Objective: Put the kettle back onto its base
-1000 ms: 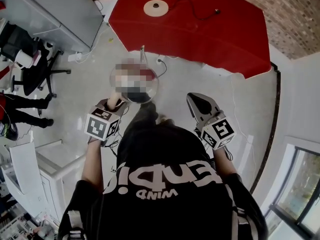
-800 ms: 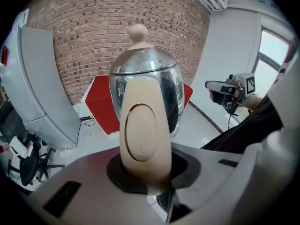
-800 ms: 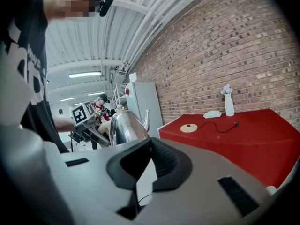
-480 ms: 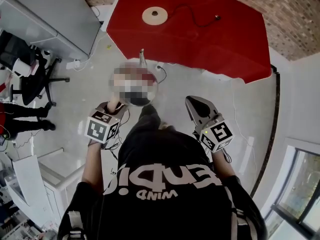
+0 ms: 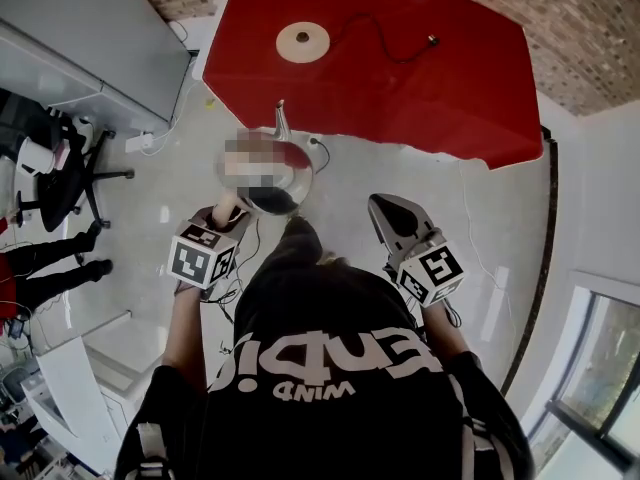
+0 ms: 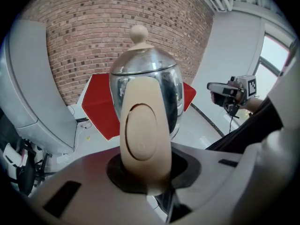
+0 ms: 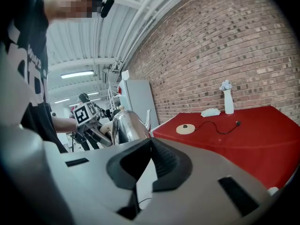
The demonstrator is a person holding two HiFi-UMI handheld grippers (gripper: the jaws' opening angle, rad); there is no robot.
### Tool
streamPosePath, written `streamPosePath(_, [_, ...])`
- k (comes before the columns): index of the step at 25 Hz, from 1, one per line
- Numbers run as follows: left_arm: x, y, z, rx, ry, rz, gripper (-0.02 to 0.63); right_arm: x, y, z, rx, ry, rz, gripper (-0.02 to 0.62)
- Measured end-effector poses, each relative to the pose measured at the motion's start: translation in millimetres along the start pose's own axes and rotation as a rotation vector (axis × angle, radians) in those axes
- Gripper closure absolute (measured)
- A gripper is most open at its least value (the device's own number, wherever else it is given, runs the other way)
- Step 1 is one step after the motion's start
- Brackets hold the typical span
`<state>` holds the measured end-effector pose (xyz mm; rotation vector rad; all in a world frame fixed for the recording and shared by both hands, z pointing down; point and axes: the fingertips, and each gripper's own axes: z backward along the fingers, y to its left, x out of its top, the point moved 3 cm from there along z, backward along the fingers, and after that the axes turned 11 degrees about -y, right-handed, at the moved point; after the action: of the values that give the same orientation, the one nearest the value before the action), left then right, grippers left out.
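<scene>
A steel kettle [image 5: 285, 176] with a thin spout hangs over the floor, short of the red table [image 5: 450, 88]. My left gripper [image 5: 230, 211] is shut on the kettle's beige handle [image 6: 142, 135], and the steel body [image 6: 166, 86] rises just beyond it. The round beige base [image 5: 303, 41] lies on the table's far left, its black cord [image 5: 385, 38] trailing right. My right gripper [image 5: 388, 206] is shut and holds nothing, level with the kettle on its right. From the right gripper view I see the kettle [image 7: 126, 125] and the base [image 7: 186, 128] past the closed jaws.
A grey cabinet [image 5: 90, 38] stands left of the table, with an office chair [image 5: 60, 168] and a person's legs [image 5: 45, 258] further left. A white vase [image 7: 228, 102] and a folded cloth [image 7: 209, 112] sit at the table's far edge, against the brick wall [image 6: 117, 27]. A window [image 5: 600, 378] is at the right.
The red table and the base have slid down the head view, closer to me. Both grippers and the kettle have kept their places in front of my body.
</scene>
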<state>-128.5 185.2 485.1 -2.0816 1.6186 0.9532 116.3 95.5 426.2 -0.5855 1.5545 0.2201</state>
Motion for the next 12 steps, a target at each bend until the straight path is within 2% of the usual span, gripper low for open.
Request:
streamPosePath(3, [3.0,-2.9,-11.6,0.009,-0.008,0.003,0.537,-4.9,-11.6,-0.2,0.012,-0.005,0.002,0.574])
streamPosePath(6, [1.1,-1.9,-13.4,0.011,-0.011,-0.037,0.537,-11.0,-9.1,1.3,-0.002,-0.022,0.012,0.574])
streamPosePath(9, [6.8,18.6,-10.6,-0.001,-0.003,-0.051,0.537,-2.0,-4.0,-21.2,-0.011,-0.019,0.021,0.574])
streamPosePath(12, [32.4,48.5,-20.5,-0.027,0.014,-0.058,0.537,13.0,-18.4,-55.4,-0.032,-0.014,0.013,0.574])
